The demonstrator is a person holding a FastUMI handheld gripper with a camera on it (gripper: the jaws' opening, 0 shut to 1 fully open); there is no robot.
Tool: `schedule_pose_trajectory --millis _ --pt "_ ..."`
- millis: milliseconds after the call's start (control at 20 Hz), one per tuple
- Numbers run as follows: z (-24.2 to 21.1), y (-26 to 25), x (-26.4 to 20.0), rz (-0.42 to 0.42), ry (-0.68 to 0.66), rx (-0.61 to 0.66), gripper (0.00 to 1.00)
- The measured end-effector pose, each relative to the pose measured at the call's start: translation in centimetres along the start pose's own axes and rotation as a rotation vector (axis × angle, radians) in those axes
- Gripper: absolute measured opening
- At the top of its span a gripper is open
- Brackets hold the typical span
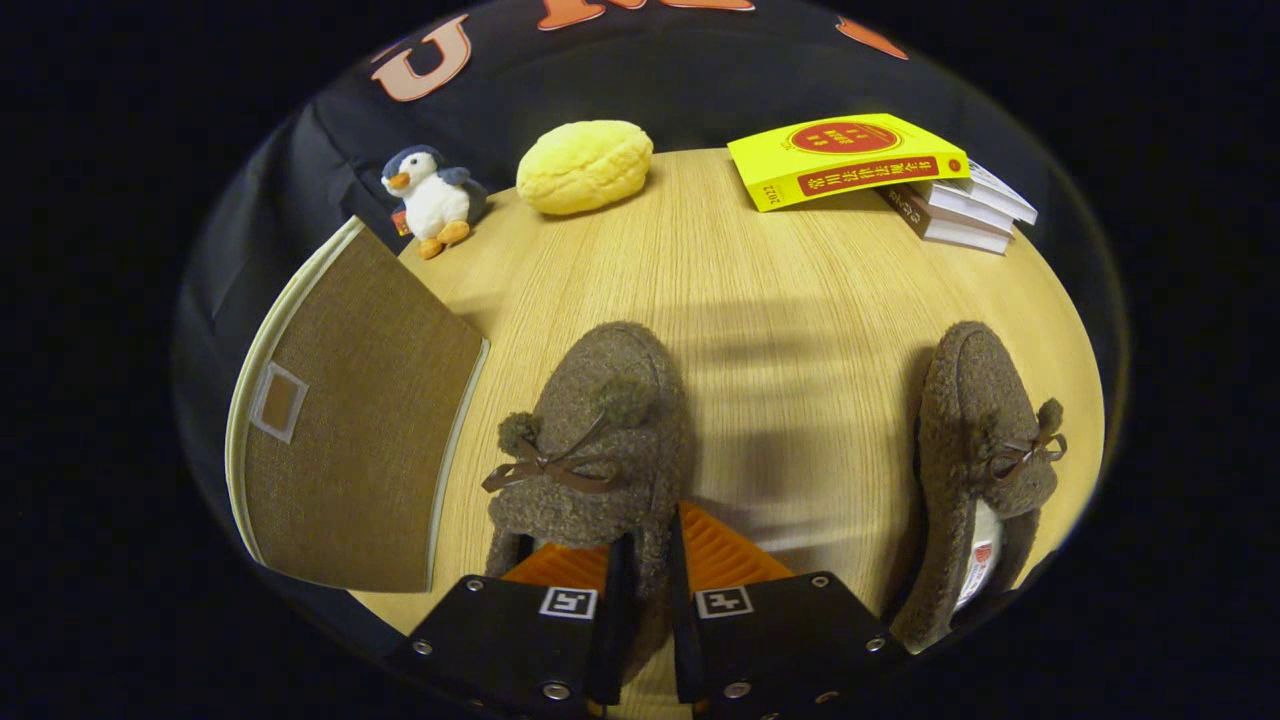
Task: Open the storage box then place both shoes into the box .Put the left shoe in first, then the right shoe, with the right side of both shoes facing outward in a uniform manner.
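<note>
My gripper (648, 585) is shut on the fuzzy edge at the heel of a brown fleece shoe (590, 440) with a bow and pompoms. Its toe points away from me, just ahead of the fingers (722, 555). I cannot tell whether it rests on the wooden table (780, 330) or hangs just above it. The second matching shoe (975, 450) lies to the right of the fingers, tipped so its inner lining and a label show. The brown fabric storage box (350, 440) with cream trim stands to the left of the held shoe, and its lid looks closed.
At the table's far side sit a plush penguin (432, 200), a yellow bun-shaped cushion (585, 165) and a stack of books (880, 175) with a yellow one on top. Bare wood lies between the two shoes and beyond them.
</note>
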State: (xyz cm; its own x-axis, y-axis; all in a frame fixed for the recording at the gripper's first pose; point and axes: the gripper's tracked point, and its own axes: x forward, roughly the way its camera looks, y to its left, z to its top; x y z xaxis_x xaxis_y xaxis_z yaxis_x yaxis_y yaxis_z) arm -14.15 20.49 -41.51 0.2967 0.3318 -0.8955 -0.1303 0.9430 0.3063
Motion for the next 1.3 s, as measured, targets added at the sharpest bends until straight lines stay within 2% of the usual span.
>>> schedule_pose_trajectory --millis 200,450,650,1000,1200,1300 --pt "0.6 0.1 -0.8 0.016 0.010 0.093 0.04" --pt "3.0 1.6 -4.4 0.024 -0.024 0.116 0.04" --pt "6.5 4.1 -8.3 0.043 -0.064 0.113 0.04" --pt "10.6 12.9 -13.5 0.154 -0.076 0.071 0.04" --pt "11.4 18.6 -14.2 0.239 -0.070 0.047 0.04" --pt "11.2 20.7 -13.3 0.249 -0.048 0.034 0.04"
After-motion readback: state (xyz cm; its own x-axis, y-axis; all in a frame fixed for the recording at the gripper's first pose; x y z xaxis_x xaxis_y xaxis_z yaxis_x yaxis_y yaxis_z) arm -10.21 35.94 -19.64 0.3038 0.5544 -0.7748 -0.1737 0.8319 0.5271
